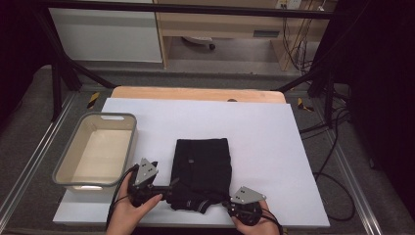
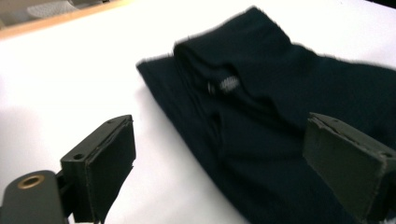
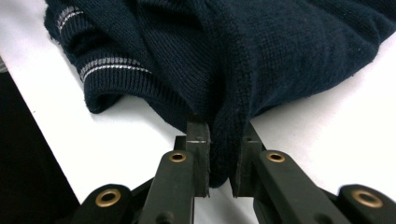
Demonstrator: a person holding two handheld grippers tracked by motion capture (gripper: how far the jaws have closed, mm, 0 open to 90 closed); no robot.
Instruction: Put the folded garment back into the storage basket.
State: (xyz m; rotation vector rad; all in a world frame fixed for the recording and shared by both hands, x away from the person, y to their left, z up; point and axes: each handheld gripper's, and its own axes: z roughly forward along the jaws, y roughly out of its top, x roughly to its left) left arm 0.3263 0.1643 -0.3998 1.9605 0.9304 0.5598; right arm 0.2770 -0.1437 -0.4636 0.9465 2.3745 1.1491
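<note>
High view, left to right: a grey bin stands at the desk's left edge, bare white surface beyond. The left gripper, jaws wide and holding nothing, hovers beside the folded dark knit sweater near the front edge. The right gripper is clamped on its hem; grey stripes mark the cuff.

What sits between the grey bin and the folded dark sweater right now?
Only bare white table cover lies between the grey bin and the dark sweater, as the high view shows. Nearer the person, the open left gripper sits at the sweater's near-left corner.
</note>
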